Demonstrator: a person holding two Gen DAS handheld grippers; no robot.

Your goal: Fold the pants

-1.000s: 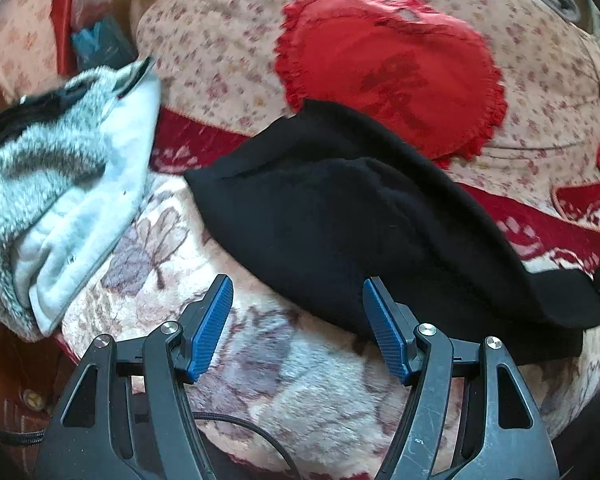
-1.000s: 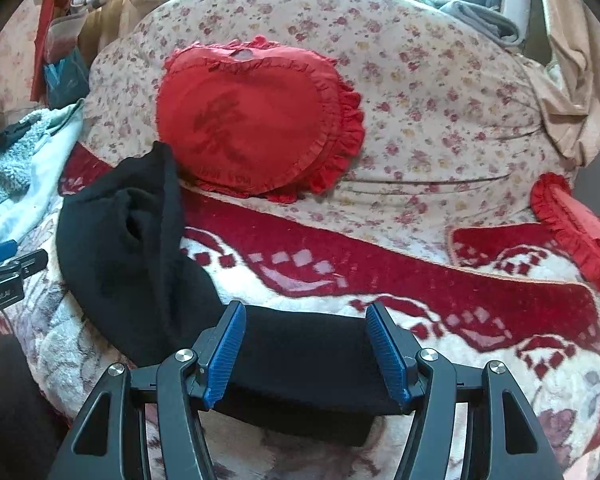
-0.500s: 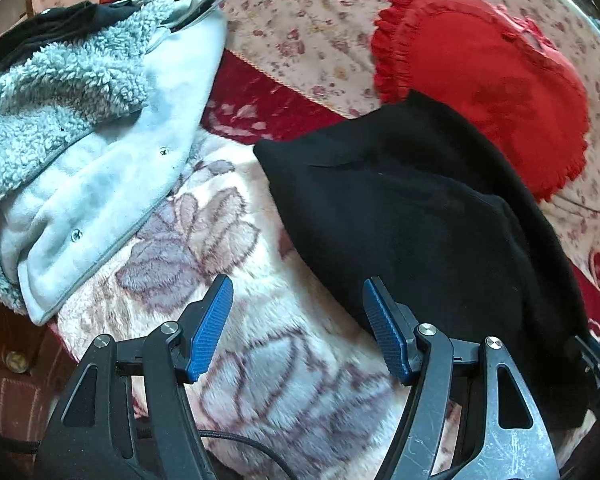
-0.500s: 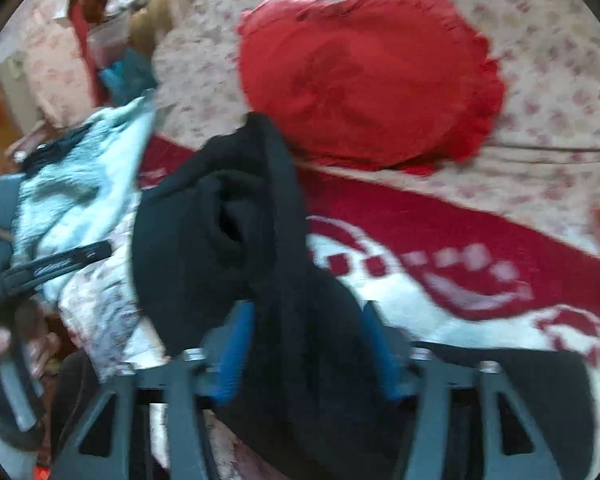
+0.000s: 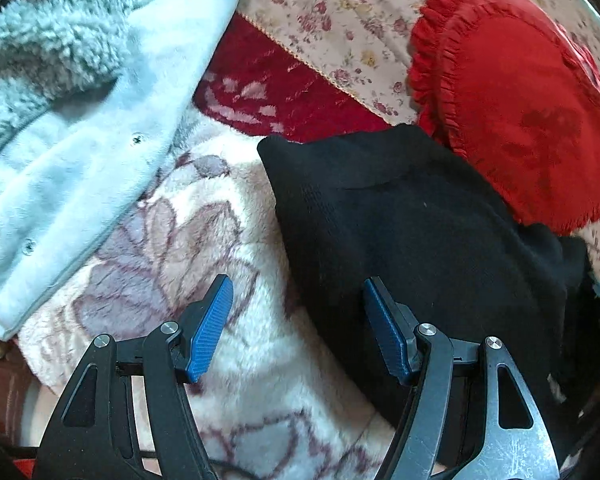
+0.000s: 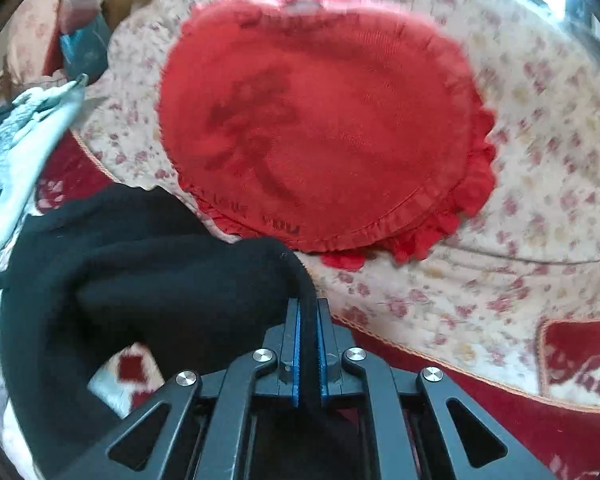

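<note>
The black pants (image 5: 412, 232) lie bunched on a flowered blanket, one corner pointing up toward a red cushion. My left gripper (image 5: 298, 300) is open just above them, its right finger over the black cloth and its left finger over the pale blanket, with the pants' left edge between the two. In the right wrist view my right gripper (image 6: 309, 312) is shut on a fold of the black pants (image 6: 148, 272), and the cloth is lifted and drapes away to the left.
A red heart-shaped cushion (image 6: 320, 120) leans on the flowered sofa back (image 6: 540, 208). A pale blue fleece jacket (image 5: 68, 120) lies left of the pants. The red-and-white blanket (image 5: 180, 240) covers the seat.
My right gripper closed on the pants' fabric and carried it left toward the red cushion. My left gripper moved along the pants toward their left corner and stayed open.
</note>
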